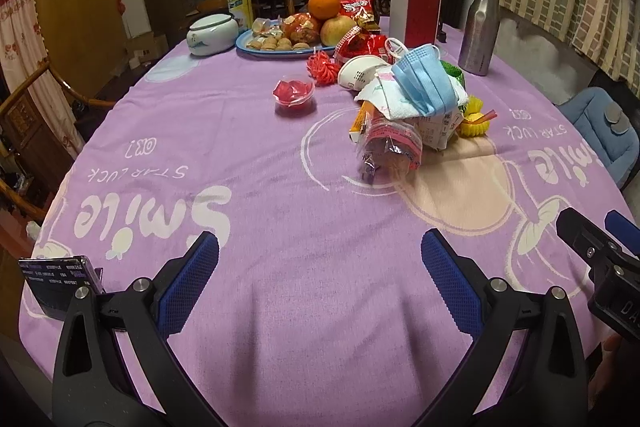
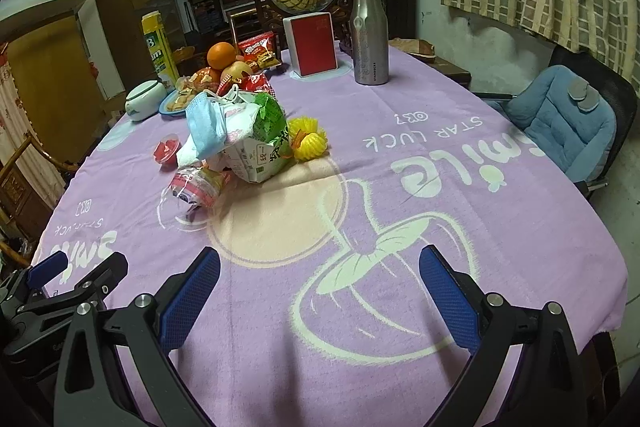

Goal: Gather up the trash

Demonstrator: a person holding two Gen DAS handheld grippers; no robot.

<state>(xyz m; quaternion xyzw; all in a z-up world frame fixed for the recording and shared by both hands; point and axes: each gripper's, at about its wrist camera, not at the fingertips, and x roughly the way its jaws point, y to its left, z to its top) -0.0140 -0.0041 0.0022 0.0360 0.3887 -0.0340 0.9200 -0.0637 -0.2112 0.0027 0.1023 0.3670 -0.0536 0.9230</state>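
1. The left gripper (image 1: pixel 320 255) hovered over the near edge of the tablecloth (image 1: pixel 280 187), its blue fingers (image 1: pixel 200 267) spread wide with nothing between them.
2. The right gripper (image 2: pixel 320 267) hung likewise over the cloth, jaws released and empty, just right of the left one.
3. The trash pile (image 1: pixel 408 111) lay near the middle of the cloth, well apart from both grippers.
4. A blue mask (image 1: pixel 424 83) was draped on top of the pile, over a crumpled tissue (image 1: pixel 384 99).
5. A clear wrapper (image 1: pixel 388 147) with a pink band lay at the pile's near side, touching it.
6. A green-and-white carton (image 2: pixel 264 143) leaned at the pile's right side, with yellow paper cups (image 2: pixel 310 143) just beside it.
7. A red-filled cup (image 1: pixel 294 95) stood alone left of the pile.
8. A red mesh (image 1: pixel 322 67) and a white lid-like shell (image 1: pixel 360 73) lay just behind the pile.
9. Farther behind the pile stood a fruit plate (image 1: pixel 248 47), an orange (image 1: pixel 323 5), a white jar (image 1: pixel 211 35), a red box (image 1: pixel 414 15) and a steel bottle (image 1: pixel 480 27).
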